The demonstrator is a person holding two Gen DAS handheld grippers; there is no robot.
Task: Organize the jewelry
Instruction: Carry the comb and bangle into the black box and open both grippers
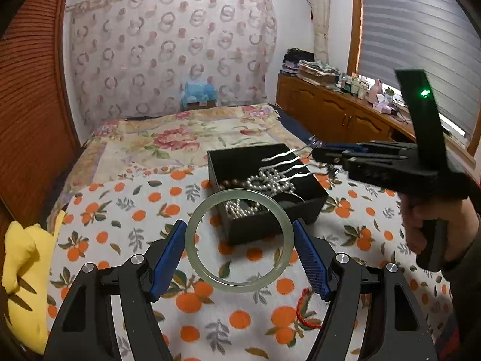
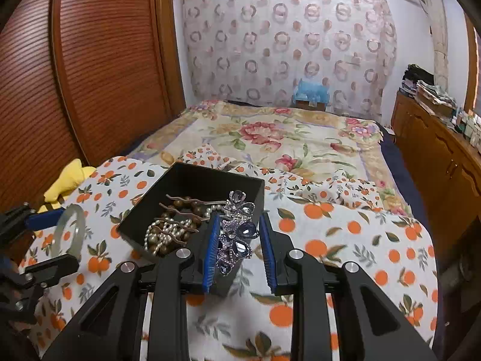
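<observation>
My left gripper (image 1: 239, 240) is shut on a pale green jade bangle (image 1: 192, 240), holding it upright above the cloth in front of a black jewelry box (image 1: 270, 228). The box holds pearl strands (image 1: 270, 182) and brown beads (image 1: 227, 184). My right gripper (image 2: 237, 240) is shut on a purple rhinestone hair comb (image 2: 237, 234), whose metal prongs (image 2: 177, 210) reach out over the box (image 2: 192, 180). In the left wrist view the right gripper (image 1: 315, 153) hovers over the box's right side. The bangle also shows in the right wrist view (image 2: 78, 228).
The box sits on an orange-print cloth (image 1: 126, 210) over a floral bedspread (image 2: 285, 138). A yellow cloth (image 1: 24, 258) lies at the left. A red cord (image 1: 303, 310) lies near the left gripper. A wooden cabinet (image 1: 330, 111) with clutter stands to the right.
</observation>
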